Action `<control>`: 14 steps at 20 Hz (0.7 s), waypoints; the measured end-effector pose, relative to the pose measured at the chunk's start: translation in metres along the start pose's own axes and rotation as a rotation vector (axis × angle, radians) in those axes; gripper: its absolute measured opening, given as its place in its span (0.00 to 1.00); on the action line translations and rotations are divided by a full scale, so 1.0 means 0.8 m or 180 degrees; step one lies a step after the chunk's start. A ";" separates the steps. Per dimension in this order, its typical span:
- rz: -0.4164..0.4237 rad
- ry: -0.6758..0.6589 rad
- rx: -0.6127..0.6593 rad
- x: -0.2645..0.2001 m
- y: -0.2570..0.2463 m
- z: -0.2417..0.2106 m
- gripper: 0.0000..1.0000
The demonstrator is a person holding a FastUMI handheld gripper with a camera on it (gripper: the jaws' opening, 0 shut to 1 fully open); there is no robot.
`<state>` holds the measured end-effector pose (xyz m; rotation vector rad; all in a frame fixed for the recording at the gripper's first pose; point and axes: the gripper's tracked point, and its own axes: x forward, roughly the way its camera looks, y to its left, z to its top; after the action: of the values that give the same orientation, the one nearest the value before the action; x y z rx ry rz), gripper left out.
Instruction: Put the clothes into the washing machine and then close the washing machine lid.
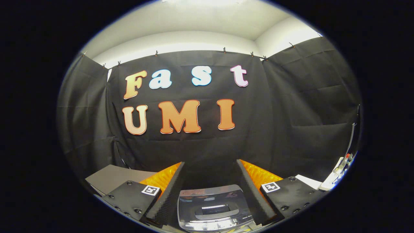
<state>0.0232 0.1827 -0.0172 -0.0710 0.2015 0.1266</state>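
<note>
Washing machine [212, 208] sits low between the two fingers of the claw [211, 194], a small grey top-loader seen from above and in front. Its dark glass lid lies flat and shut, a pale bar of light reflected across it, and its near edge with the control strip is cut off at the bottom, so little of the body below the lid can be made out. No clothes can be made out on or around it.

Behind everything hangs the black cloth wall [291, 123] of the booth, pinned along its top edge, with a pale ceiling above.

The claw is released: its fingers [168, 194] stand wide apart, one on each side of the machine, touching nothing.

To the left, beyond the left finger, a grey flat board [110, 179] lies partly hidden behind the claw body. To the right, past the right finger, a white object [333, 179] with a small clear piece on top is squeezed against the rim; too distorted to identify. A thin cable [351, 139] rises above it.
</note>
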 end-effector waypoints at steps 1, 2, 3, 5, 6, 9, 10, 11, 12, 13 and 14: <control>-0.0005 -0.0033 0.0000 -0.004 -0.003 0.007 0.98; -0.0002 -0.0076 0.0003 -0.009 -0.007 0.016 0.98; -0.0008 -0.0113 -0.0007 -0.012 -0.010 0.023 0.98; -0.0018 -0.0204 -0.0011 -0.020 -0.022 0.038 0.98; -0.0003 -0.0240 0.0003 -0.024 -0.030 0.047 0.98; 0.0039 -0.0237 -0.0005 -0.030 -0.056 0.052 0.98; 0.0037 -0.0238 -0.0028 -0.034 -0.070 0.054 0.98; 0.0037 -0.0231 -0.0043 -0.036 -0.083 0.055 0.98; 0.0051 -0.0222 -0.0038 -0.037 -0.094 0.058 0.98; 0.0065 -0.0228 -0.0020 -0.039 -0.103 0.060 0.98; 0.0079 -0.0249 -0.0006 -0.041 -0.113 0.065 0.98</control>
<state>0.0136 0.0939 0.0456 -0.0652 0.1243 0.1540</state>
